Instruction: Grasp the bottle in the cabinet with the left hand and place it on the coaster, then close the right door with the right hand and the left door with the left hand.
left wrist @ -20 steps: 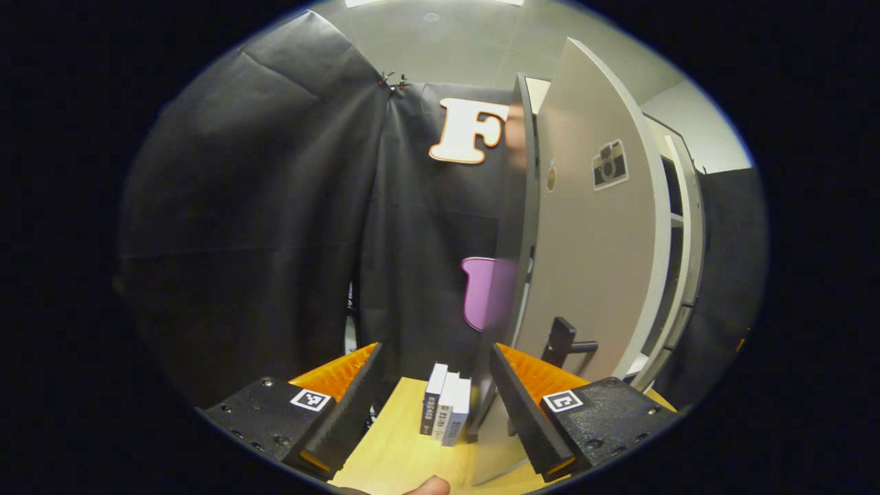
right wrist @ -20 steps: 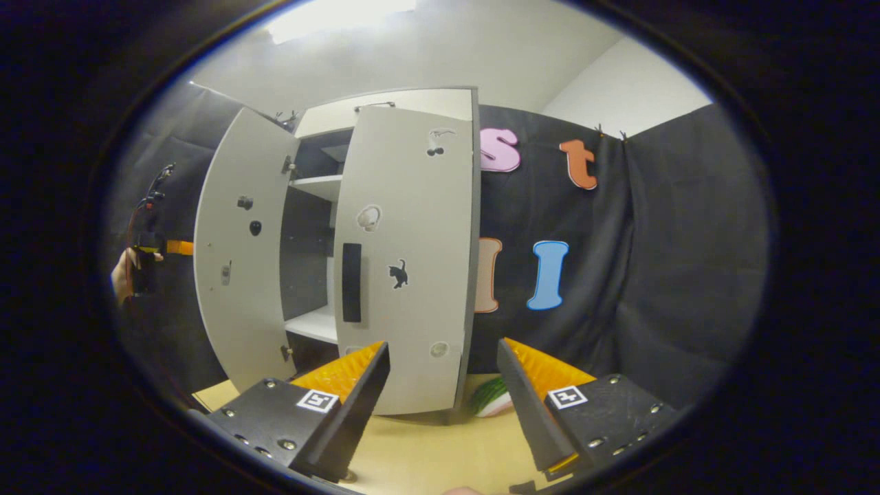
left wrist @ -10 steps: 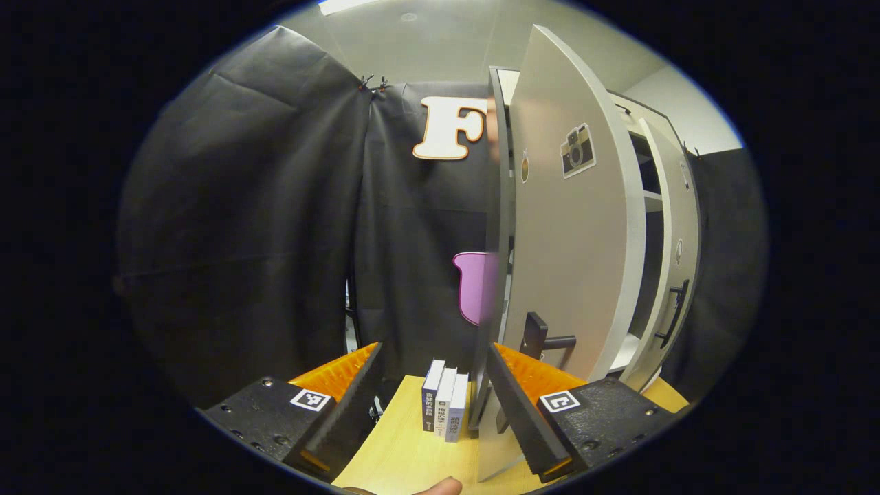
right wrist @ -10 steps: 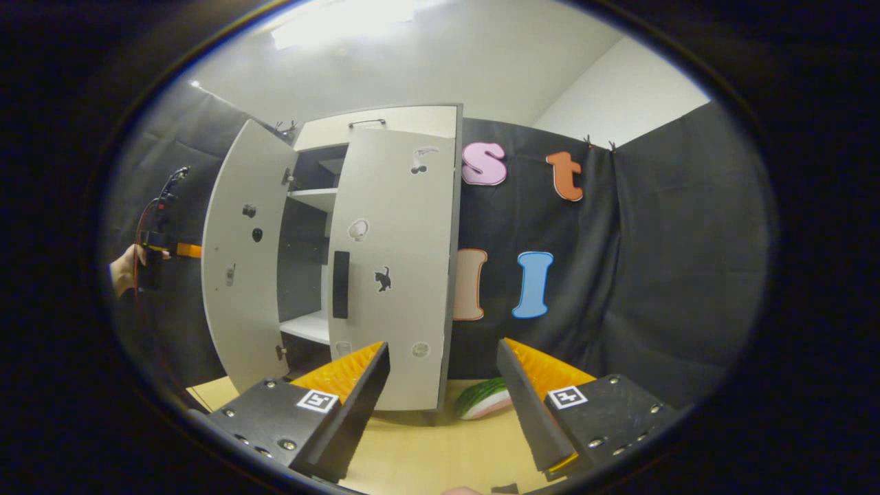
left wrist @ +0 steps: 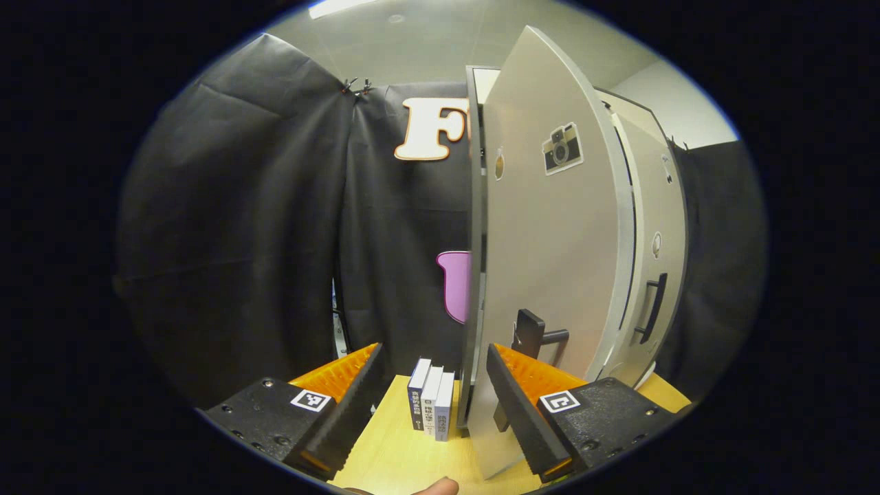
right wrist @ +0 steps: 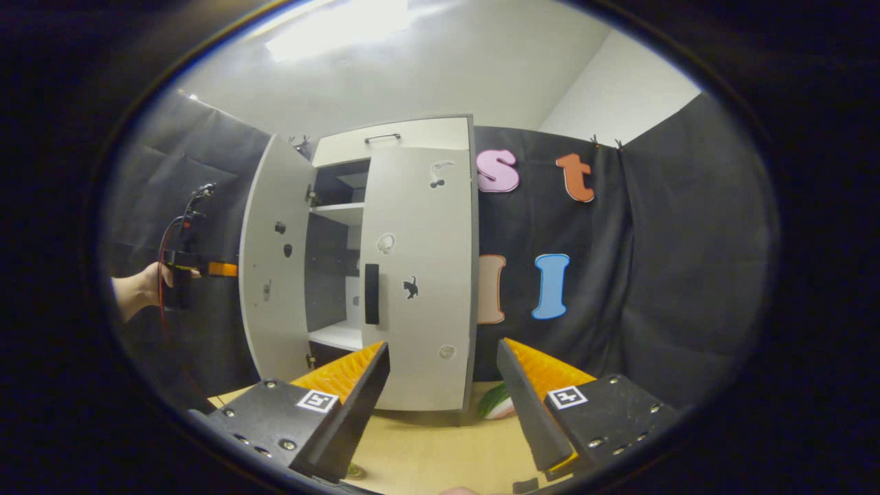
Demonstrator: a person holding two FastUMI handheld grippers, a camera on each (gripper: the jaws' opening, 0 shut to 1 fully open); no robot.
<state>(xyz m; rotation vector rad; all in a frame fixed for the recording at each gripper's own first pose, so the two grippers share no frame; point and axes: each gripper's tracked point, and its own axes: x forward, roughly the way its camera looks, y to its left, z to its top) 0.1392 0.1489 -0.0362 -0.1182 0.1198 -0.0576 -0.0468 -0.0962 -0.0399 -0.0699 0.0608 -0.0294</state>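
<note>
My left gripper [left wrist: 433,354] is open, close to the free edge of the cabinet's left door [left wrist: 550,261]. That edge falls between its fingers. One finger [left wrist: 512,399] lies over the door's outer face, just below the black handle [left wrist: 531,335]. The right door [left wrist: 653,227] stands beyond, nearly shut. My right gripper [right wrist: 443,347] is open and empty, facing the cabinet from a distance. There the right door [right wrist: 419,275] covers its half and the left door [right wrist: 275,275] hangs ajar. A hand holds the left gripper [right wrist: 180,278] outside that door.
Three upright books [left wrist: 430,405] stand on the wooden table [left wrist: 399,454] left of the cabinet. A watermelon slice [right wrist: 496,405] lies on the table [right wrist: 426,457] by the cabinet's right corner. White shelves [right wrist: 337,212] show in the gap between the doors.
The left door has swung further toward shut, with the left gripper following behind it. The right gripper's view has drifted slightly while it stays open.
</note>
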